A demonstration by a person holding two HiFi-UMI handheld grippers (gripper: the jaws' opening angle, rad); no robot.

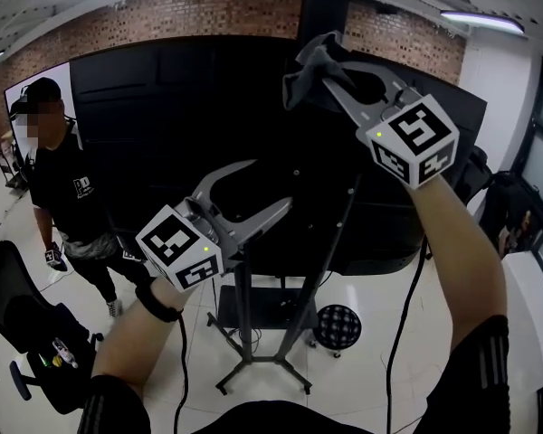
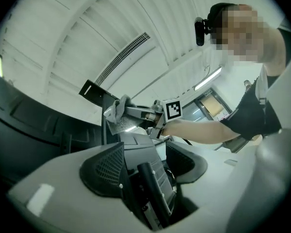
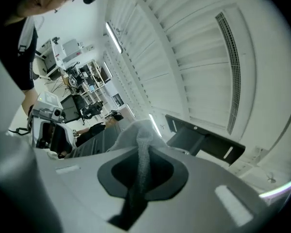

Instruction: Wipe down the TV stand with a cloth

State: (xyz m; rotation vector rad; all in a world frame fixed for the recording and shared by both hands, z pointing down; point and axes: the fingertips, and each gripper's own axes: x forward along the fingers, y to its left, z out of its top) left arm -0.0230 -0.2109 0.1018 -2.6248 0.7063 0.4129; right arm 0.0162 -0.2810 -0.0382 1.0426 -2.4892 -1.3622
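Note:
A big black screen point(image 1: 154, 125) hangs on a wheeled TV stand point(image 1: 247, 333) in the head view. My right gripper point(image 1: 324, 60) is raised at the screen's top edge, shut on a grey cloth point(image 1: 305, 69). That cloth point(image 3: 141, 154) runs between its jaws in the right gripper view. My left gripper point(image 1: 266, 188) is lower, in front of the screen, open. In the left gripper view a dark ribbed part of the stand point(image 2: 153, 191) shows between its spread jaws; touching or not, I cannot tell. That view also shows the right gripper point(image 2: 131, 111) and the cloth point(image 2: 117, 107) above.
A person in black point(image 1: 63, 197) stands at the left by a black office chair point(image 1: 36, 333). A round black stool point(image 1: 337, 325) sits right of the stand's base, with a cable point(image 1: 405, 315) hanging near it. The floor is white tile.

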